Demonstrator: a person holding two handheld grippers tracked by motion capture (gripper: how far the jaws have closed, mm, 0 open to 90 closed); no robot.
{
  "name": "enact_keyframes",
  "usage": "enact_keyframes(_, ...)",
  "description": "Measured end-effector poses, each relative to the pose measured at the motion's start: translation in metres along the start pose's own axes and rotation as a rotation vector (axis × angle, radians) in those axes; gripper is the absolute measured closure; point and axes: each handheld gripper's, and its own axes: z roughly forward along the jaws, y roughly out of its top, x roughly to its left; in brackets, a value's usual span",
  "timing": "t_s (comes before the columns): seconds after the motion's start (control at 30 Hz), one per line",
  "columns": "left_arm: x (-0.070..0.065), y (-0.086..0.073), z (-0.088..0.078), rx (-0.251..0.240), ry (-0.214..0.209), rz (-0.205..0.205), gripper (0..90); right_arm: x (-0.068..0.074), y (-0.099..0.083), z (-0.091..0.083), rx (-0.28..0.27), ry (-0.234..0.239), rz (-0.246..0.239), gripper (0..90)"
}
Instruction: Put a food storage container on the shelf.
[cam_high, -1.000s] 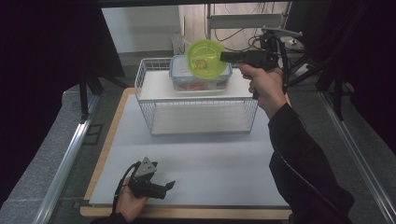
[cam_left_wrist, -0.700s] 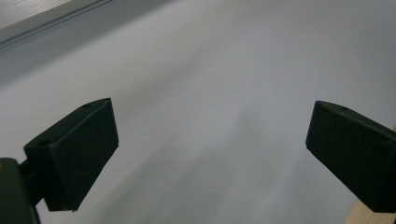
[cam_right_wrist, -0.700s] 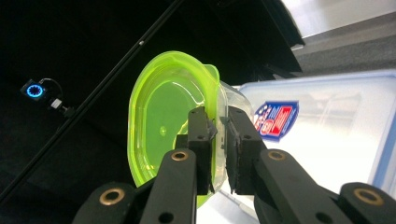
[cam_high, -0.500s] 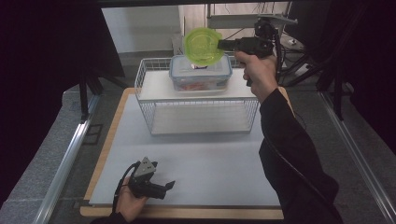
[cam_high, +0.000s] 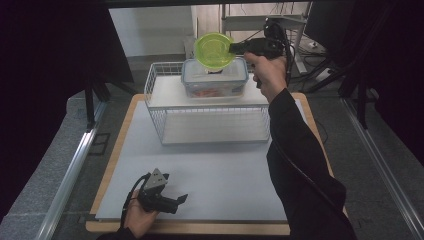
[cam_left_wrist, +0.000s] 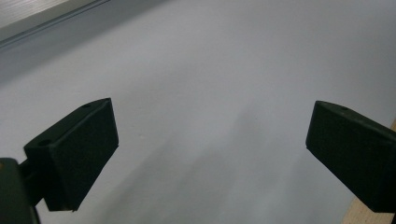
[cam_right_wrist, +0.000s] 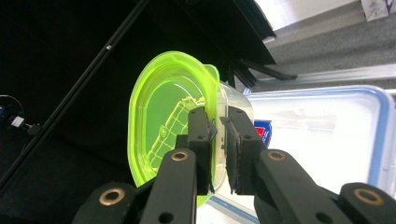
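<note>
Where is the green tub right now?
In the high view the green tub hangs at the far middle, pinched by the right gripper, above the clear box.

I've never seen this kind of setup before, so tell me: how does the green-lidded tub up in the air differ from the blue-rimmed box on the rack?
The green-lidded tub is small, rounded and held tilted in the right gripper; the blue-rimmed box is larger, rectangular and lies flat on the wire rack. The tub's lid is bright green; the box's is clear with a blue rim. Both are see-through plastic containers with lids on.
</note>
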Motion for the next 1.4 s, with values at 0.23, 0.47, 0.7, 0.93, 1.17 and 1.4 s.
enact_keyframes(0.23,0.0,0.0,0.0,-0.002,-0.004,0.003,2.4,0.001,0.004,0.011,0.022,-0.065,0.039,81.4)
enact_keyframes(0.47,-0.001,0.0,0.0,0.001,-0.006,0.01,2.4,-0.002,0.005,0.014,0.021,-0.09,0.072,79.9)
enact_keyframes(0.7,-0.001,0.0,0.001,0.003,-0.008,0.012,2.4,-0.007,0.005,0.015,0.003,-0.103,0.081,72.2)
enact_keyframes(0.93,-0.001,0.0,0.002,0.011,-0.009,0.016,2.4,-0.008,0.004,0.018,0.011,-0.1,0.069,72.2)
enact_keyframes(1.17,-0.002,0.0,0.002,0.012,-0.009,0.018,2.4,-0.005,0.004,0.017,0.002,-0.103,0.054,64.9)
enact_keyframes(1.4,-0.002,0.0,0.002,0.012,-0.008,0.019,2.4,-0.004,0.004,0.015,-0.013,-0.101,-0.003,51.0)
